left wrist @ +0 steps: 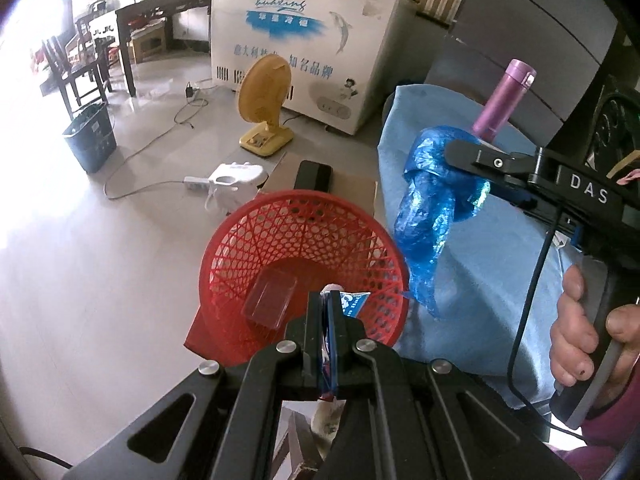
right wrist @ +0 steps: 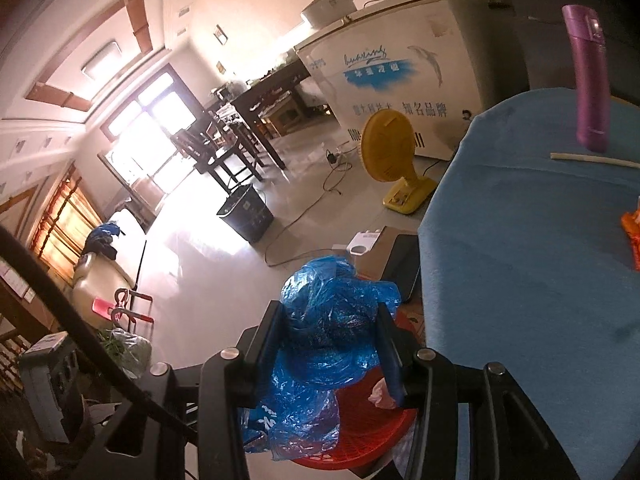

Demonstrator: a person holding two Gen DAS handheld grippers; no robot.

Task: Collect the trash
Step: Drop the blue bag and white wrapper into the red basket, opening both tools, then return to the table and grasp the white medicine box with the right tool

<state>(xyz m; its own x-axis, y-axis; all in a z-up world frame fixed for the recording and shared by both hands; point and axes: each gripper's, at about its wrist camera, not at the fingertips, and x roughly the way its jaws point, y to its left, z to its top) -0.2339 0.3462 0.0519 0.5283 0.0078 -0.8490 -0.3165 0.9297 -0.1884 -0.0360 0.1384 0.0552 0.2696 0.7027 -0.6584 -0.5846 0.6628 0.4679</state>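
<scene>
A pale tiled floor runs back to a white chest freezer (left wrist: 304, 52), with a yellow fan (left wrist: 262, 104) standing in front of it, a dark bin (left wrist: 90, 136) further off and a table under a blue cloth (right wrist: 532, 248) close by on the right. Just beside that table's edge, low over the floor, sits a red mesh basket (left wrist: 256, 248) with a clear plastic tray (left wrist: 270, 300) already lying in it. The left gripper (left wrist: 328, 320) is pinched tight on a thin blue-and-white wrapper (left wrist: 352, 304), its tip hanging over the basket's near rim. The right gripper (right wrist: 332, 340) holds a crumpled blue plastic bag (right wrist: 332, 312) between its jaws, set fairly narrow, the film bulging out above and trailing below the pads; in the left wrist view it hangs beside the basket's rim, not yet over the opening. Both pieces look nearly weightless, soft and slick, so neither will break but either could cling to a pad or drift as it falls. The bag is best kept gripped through its bunched middle, where the folds give bulk, and the loose tail may catch on the mesh. A purple flask (right wrist: 588, 80), a white stick (right wrist: 592, 159) and something orange (right wrist: 632, 232) remain on the cloth
</scene>
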